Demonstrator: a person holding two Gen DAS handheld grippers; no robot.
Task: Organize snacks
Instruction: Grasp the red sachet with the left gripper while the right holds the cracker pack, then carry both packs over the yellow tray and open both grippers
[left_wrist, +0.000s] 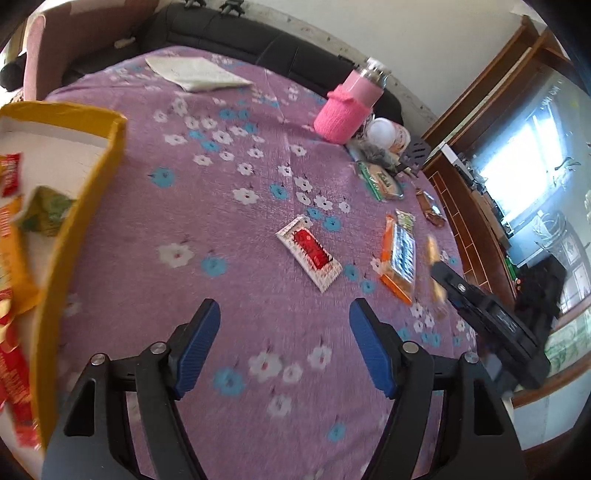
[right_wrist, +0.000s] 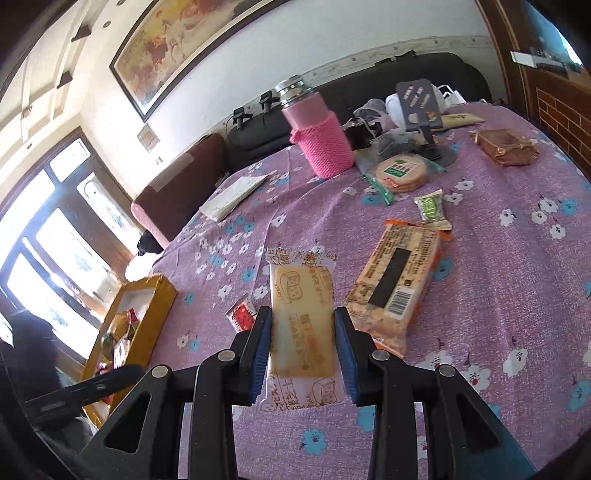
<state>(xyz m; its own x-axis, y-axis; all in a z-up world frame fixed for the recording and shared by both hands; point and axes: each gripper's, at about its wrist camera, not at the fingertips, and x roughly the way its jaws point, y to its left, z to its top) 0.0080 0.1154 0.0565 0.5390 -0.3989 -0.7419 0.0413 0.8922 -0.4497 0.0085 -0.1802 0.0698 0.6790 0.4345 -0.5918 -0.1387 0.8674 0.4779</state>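
Gripping cheese biscuit packet between right gripper pads, left gripper wide, empty.

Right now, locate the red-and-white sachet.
The red-and-white sachet lies mid-table in the left wrist view, between the yellow box and the orange cracker pack.

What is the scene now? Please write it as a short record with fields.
surface: purple flowered cloth
yellow box: at the table's edge, snacks already inside
left claw: open, empty, above the cloth
right claw: shut on a cheese biscuit pack
loose snacks: red-and-white packet, orange cracker pack, small green packet, round crackers bag
other: pink bottle
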